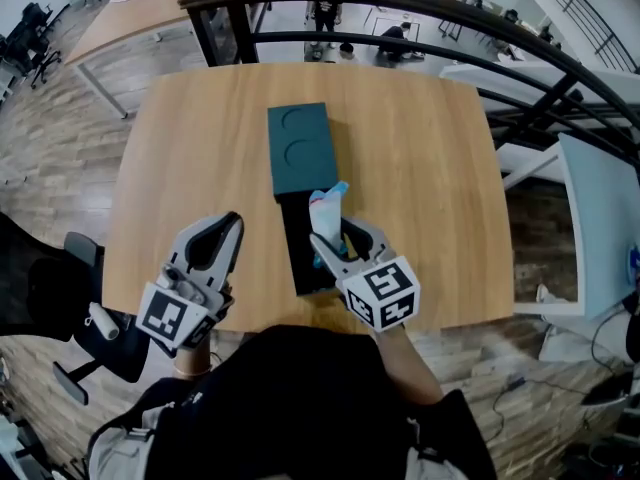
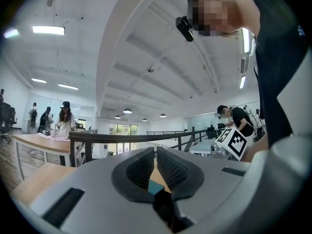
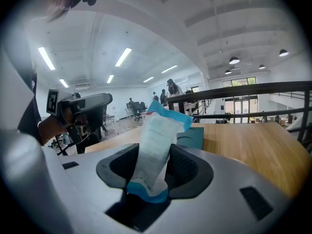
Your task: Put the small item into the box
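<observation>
Two grippers are in my hands, and only the right gripper point(image 1: 343, 232) carries anything. Its jaws are clamped on the small packet point(image 1: 327, 208), a white sachet with blue ends. In the right gripper view the packet point(image 3: 158, 140) stands up between the pads, its lower blue end sunk into the throat of the right gripper point(image 3: 155, 167) and its upper blue end leaning out past the jaw tips. From the head view, the packet sits over the dark open box point(image 1: 298, 260), at the end of the box nearer me. The teal lid point(image 1: 301, 149) lies flat on the wooden table point(image 1: 425, 168), touching the far end of the box. My left gripper point(image 1: 230, 224) is off to the left of the box, over the table's near edge. In its own view the left gripper point(image 2: 155, 152) has its jaws drawn together with nothing between them.
</observation>
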